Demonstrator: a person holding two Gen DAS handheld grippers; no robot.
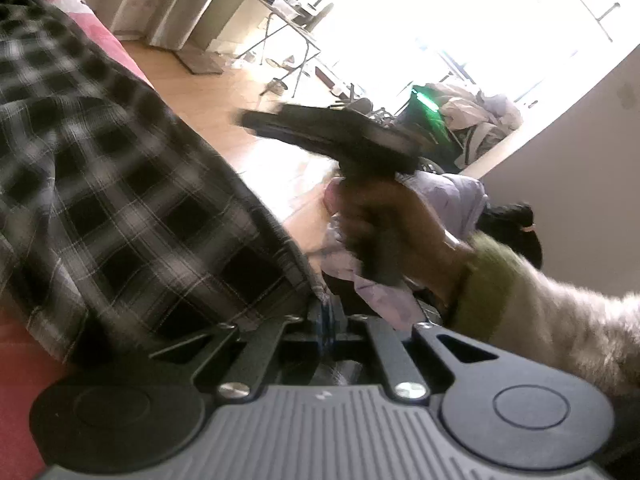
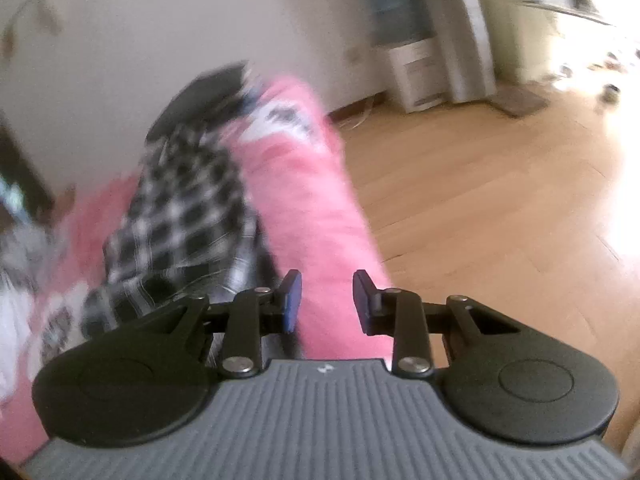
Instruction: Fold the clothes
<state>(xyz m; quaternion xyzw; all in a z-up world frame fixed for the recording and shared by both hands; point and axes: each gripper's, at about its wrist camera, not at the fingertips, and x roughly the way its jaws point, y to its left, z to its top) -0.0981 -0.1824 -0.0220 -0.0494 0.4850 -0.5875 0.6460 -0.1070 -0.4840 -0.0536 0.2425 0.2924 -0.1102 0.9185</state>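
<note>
The checked shirt [image 1: 120,200] lies on the pink bed cover [image 2: 316,208]; my left claw [image 1: 326,312] pinches its edge tightly. My right claw [image 2: 326,300] is partly open, holding nothing.

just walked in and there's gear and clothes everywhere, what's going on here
A person is folding clothes with a handheld gripper in each hand. The left gripper is shut on the edge of a black-and-white plaid shirt that lies over a pink blanket. The right gripper is open with nothing between its jaws, out past the shirt by the blanket's edge; the left wrist view shows the person's hand gripping its handle.
</note>
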